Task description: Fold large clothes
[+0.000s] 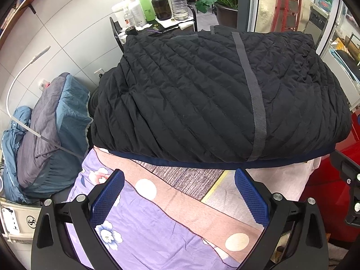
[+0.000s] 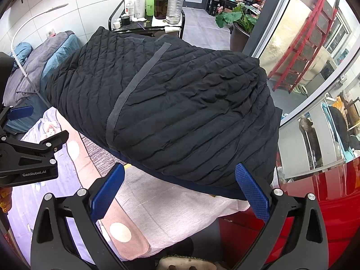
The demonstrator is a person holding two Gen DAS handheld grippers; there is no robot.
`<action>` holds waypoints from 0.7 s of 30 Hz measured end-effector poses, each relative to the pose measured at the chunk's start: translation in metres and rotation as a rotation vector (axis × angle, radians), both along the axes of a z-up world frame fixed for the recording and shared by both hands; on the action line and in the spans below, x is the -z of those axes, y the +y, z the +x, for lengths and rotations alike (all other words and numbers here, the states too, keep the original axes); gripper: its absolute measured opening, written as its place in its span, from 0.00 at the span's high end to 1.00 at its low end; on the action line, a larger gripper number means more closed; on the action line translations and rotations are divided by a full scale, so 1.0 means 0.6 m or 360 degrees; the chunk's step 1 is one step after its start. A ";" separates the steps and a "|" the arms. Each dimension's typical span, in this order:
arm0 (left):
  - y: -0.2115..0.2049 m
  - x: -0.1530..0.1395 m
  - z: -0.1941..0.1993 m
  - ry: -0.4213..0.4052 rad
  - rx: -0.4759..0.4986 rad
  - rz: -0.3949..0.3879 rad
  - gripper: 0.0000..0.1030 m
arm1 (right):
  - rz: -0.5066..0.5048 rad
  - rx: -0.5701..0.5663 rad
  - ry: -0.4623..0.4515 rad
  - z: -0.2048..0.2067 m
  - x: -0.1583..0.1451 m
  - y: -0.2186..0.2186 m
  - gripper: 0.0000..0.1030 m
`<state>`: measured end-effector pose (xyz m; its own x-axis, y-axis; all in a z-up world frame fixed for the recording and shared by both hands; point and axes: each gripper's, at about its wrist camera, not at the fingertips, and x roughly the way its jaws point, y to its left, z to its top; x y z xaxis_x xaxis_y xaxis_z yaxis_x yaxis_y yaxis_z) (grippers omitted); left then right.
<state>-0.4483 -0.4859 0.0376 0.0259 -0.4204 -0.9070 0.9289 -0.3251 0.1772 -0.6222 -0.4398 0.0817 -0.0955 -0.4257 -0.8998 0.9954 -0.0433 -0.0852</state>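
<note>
A black quilted jacket (image 1: 213, 94) with a grey strip lies folded in a thick bundle on a table covered with a purple flowered sheet (image 1: 144, 236) and a pink cloth. It also shows in the right wrist view (image 2: 180, 112). My left gripper (image 1: 180, 193) is open and empty, just short of the jacket's near edge. My right gripper (image 2: 180, 191) is open and empty at the jacket's near right edge. The left gripper also shows at the left of the right wrist view (image 2: 33, 135).
A cart with several bottles (image 1: 157, 2) stands behind the table. Blue and grey bedding (image 1: 51, 130) lies piled at the left. A potted plant (image 2: 238, 20) and a red ladder (image 2: 310, 38) stand at the right. Something red (image 2: 315, 202) is at the table's right.
</note>
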 end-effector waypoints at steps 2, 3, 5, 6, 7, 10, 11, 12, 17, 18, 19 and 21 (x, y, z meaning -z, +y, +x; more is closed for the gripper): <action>0.001 -0.001 -0.001 -0.0004 0.0004 -0.0010 0.06 | 0.0000 0.0002 -0.0001 0.000 0.000 0.000 0.06; 0.002 -0.001 -0.001 -0.0010 0.0008 -0.0023 0.06 | -0.0001 0.0002 -0.0001 0.000 0.000 0.000 0.06; 0.004 -0.002 -0.004 -0.0031 0.0019 -0.0047 0.06 | 0.0000 0.0003 -0.0001 0.000 0.000 0.000 0.06; 0.006 -0.003 -0.006 -0.0046 0.0032 -0.0066 0.06 | 0.0000 0.0004 -0.0001 0.000 0.000 0.000 0.06; 0.008 -0.004 -0.009 -0.0065 0.0045 -0.0090 0.06 | 0.0000 0.0005 -0.0003 -0.001 0.001 0.001 0.06; 0.012 -0.005 -0.013 -0.0094 0.0058 -0.0113 0.06 | -0.0001 0.0003 -0.0005 -0.001 0.001 0.002 0.06; 0.011 -0.004 -0.013 -0.0087 0.0056 -0.0102 0.06 | 0.0000 0.0004 -0.0003 -0.001 0.002 0.002 0.06; 0.011 -0.005 -0.012 -0.0084 0.0054 -0.0096 0.06 | -0.0001 0.0004 -0.0002 -0.001 0.002 0.002 0.06; 0.010 -0.003 -0.014 -0.0100 0.0059 -0.0080 0.06 | -0.0002 0.0007 -0.0003 0.000 0.001 0.001 0.06; 0.010 -0.003 -0.013 -0.0094 0.0059 -0.0073 0.06 | -0.0001 0.0008 -0.0003 -0.001 0.001 0.002 0.06; 0.011 -0.004 -0.013 -0.0087 0.0057 -0.0071 0.06 | -0.0001 0.0008 -0.0003 0.000 0.001 0.001 0.06; 0.011 -0.004 -0.013 -0.0088 0.0060 -0.0069 0.06 | 0.0000 0.0006 -0.0002 0.000 0.001 0.001 0.06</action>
